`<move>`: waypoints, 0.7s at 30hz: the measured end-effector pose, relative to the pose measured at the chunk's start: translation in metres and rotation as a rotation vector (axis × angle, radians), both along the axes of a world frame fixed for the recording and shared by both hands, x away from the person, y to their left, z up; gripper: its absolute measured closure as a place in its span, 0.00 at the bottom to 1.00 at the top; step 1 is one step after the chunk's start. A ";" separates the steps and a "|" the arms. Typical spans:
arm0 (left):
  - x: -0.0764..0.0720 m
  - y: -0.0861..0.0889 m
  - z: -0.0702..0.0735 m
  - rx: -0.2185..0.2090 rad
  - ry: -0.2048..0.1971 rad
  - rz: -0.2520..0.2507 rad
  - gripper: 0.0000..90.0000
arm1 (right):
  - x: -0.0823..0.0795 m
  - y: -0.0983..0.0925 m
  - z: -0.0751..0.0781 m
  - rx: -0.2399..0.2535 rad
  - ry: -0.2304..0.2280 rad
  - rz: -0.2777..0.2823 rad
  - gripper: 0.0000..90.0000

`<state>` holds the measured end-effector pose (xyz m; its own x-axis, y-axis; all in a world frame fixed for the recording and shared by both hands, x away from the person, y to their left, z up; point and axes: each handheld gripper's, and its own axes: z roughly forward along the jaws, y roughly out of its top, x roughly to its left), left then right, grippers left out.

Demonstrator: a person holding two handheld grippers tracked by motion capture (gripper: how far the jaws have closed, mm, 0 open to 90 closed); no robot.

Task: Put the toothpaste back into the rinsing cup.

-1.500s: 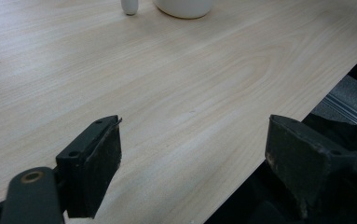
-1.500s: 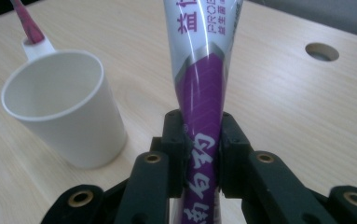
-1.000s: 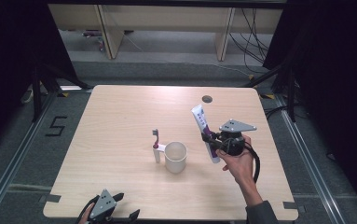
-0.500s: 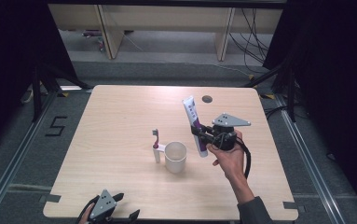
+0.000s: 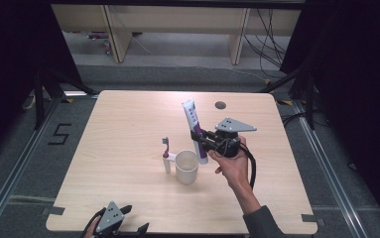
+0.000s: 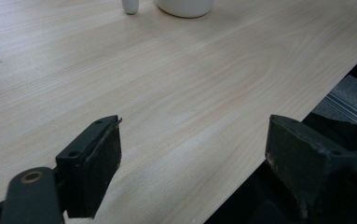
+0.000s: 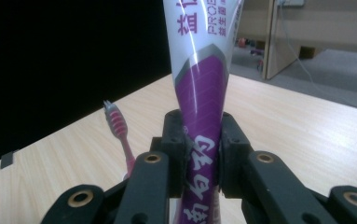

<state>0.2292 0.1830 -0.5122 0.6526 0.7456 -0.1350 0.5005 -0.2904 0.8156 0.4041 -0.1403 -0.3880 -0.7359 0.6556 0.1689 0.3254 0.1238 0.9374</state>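
Right gripper (image 5: 201,140): jaws clamped on tube (image 5: 194,127), held upright just above and beside cup (image 5: 186,167).
Mid-body grip likely keeps tube plumb for dropping in; toothbrush (image 5: 165,154) stands past the cup, table (image 5: 128,129) bare beyond. Left gripper (image 6: 192,170) idle at near edge, jaws wide, holding nothing.

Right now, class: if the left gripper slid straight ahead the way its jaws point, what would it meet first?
Probably the white cup, with the toothbrush's white base just beside it. The left gripper is open at the table's near edge, with bare wood ahead. Depth is hard to judge.
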 end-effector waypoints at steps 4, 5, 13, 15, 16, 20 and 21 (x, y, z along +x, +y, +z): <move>0.000 -0.001 0.000 0.003 0.000 0.005 0.20 | 0.003 0.006 -0.002 0.013 -0.014 0.021 0.85; 0.000 -0.001 0.000 -0.003 -0.001 0.004 0.20 | 0.004 0.008 -0.003 0.015 -0.010 0.021 0.85; 0.000 -0.001 0.000 0.003 -0.005 -0.009 0.20 | 0.007 0.021 -0.013 0.015 -0.013 0.039 0.85; 0.000 0.000 0.000 0.005 -0.005 -0.010 0.20 | 0.007 0.023 -0.016 0.018 -0.010 0.036 0.85; 0.000 0.000 0.000 0.004 -0.004 -0.009 0.20 | 0.007 0.023 -0.018 0.013 -0.012 0.042 0.85; 0.000 -0.001 -0.001 -0.003 -0.006 -0.003 0.20 | 0.006 0.026 -0.026 0.020 -0.008 0.053 0.85; 0.000 -0.001 -0.001 -0.002 -0.005 -0.005 0.20 | 0.006 0.025 -0.028 0.016 -0.013 0.052 0.85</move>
<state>0.2288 0.1816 -0.5127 0.6567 0.7423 -0.1330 0.4949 -0.2911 0.8188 0.4097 -0.1150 -0.4165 -0.7712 0.6136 0.1696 0.3071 0.1252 0.9434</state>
